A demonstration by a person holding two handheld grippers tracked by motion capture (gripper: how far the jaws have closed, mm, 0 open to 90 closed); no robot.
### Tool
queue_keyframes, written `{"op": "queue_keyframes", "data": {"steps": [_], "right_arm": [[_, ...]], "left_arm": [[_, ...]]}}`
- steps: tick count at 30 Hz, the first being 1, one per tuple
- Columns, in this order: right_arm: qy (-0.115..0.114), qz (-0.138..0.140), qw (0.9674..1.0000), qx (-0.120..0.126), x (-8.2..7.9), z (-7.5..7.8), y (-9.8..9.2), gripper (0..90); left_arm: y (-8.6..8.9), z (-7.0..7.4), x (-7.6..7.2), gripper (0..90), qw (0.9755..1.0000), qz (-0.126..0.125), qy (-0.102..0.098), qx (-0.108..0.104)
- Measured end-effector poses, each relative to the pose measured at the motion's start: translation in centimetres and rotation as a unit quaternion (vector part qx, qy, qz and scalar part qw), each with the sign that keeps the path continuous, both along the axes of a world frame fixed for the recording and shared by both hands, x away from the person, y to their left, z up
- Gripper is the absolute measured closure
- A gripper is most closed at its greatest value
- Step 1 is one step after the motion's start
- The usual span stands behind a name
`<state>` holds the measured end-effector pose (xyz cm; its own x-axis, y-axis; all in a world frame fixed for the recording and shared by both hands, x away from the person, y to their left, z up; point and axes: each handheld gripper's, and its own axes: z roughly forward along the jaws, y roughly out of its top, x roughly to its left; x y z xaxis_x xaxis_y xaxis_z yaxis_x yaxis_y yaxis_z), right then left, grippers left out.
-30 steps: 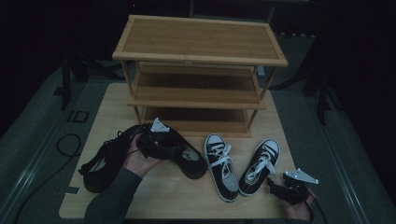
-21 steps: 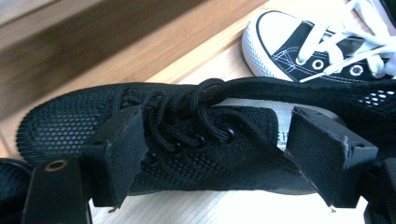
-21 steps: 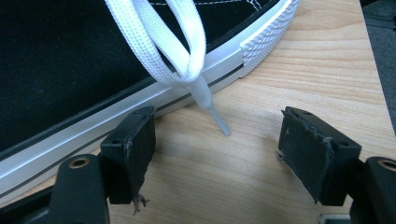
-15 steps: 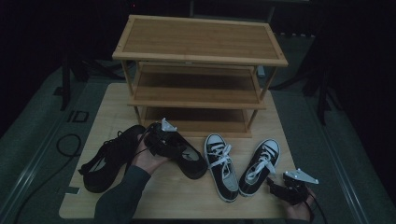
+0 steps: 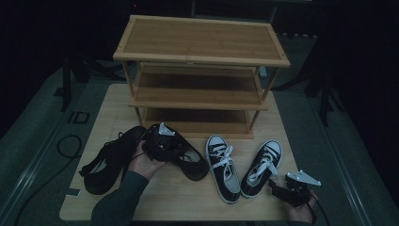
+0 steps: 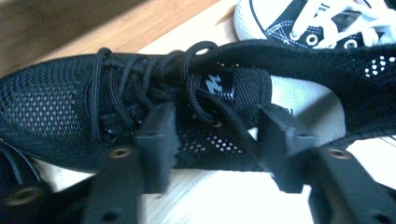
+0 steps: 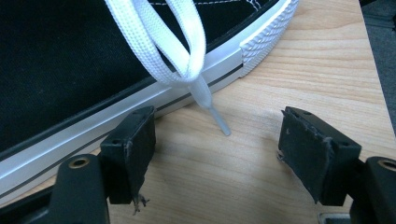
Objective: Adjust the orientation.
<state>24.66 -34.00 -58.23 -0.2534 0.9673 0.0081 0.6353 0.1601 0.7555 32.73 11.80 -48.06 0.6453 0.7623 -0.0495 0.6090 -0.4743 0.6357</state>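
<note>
At the near right corner of the counter (image 5: pixel 188 202), your right gripper (image 5: pixel 292 187) rests low with its fingers (image 7: pixel 130 149) spread wide and empty, just beside the heel of the right-hand black-and-white sneaker (image 5: pixel 261 165); a white lace tip (image 7: pixel 219 123) lies on the wood between them. A second black-and-white sneaker (image 5: pixel 223 165) lies just left of it, toe pointing away from you. Further left, your left gripper (image 5: pixel 162 143) sits over the black mesh shoe (image 5: pixel 186 157), which lies near the middle of the counter, angled with its toe toward the near right. Its fingers (image 6: pixel 159 140) have just been closing and now straddle the shoe's laced throat and tongue; you cannot tell whether the pads are pressing on the mesh yet. Its mate, the other black shoe (image 5: pixel 108 162), lies to the left, close to your left hand (image 5: pixel 146 162). Beyond all four shoes, at the far side of the counter, stands the wooden three-tier shoe rack (image 5: pixel 200 70).
</note>
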Motion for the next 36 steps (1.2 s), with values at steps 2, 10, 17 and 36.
{"op": "queue_keyframes", "data": {"steps": [2,10,17,36], "right_arm": [[0.0,0.0,1.0,0.0,0.0,0.0,0.0,27.0],[0.0,0.0,1.0,0.0,0.0,0.0,0.0,27.0],[0.0,0.001,1.0,0.0,0.0,0.0,0.0,26.9],[0.0,0.0,1.0,0.0,0.0,0.0,0.0,26.9]], "left_arm": [[0.1,0.1,-0.2,65.2,0.9999,-0.009,0.007,-0.012],[0.7,0.5,-0.8,81.0,0.9996,-0.022,0.014,-0.009],[1.9,1.0,-1.9,85.7,0.9985,-0.053,0.013,0.009],[5.7,0.9,-2.9,75.1,0.998,-0.052,0.009,0.035]]}}
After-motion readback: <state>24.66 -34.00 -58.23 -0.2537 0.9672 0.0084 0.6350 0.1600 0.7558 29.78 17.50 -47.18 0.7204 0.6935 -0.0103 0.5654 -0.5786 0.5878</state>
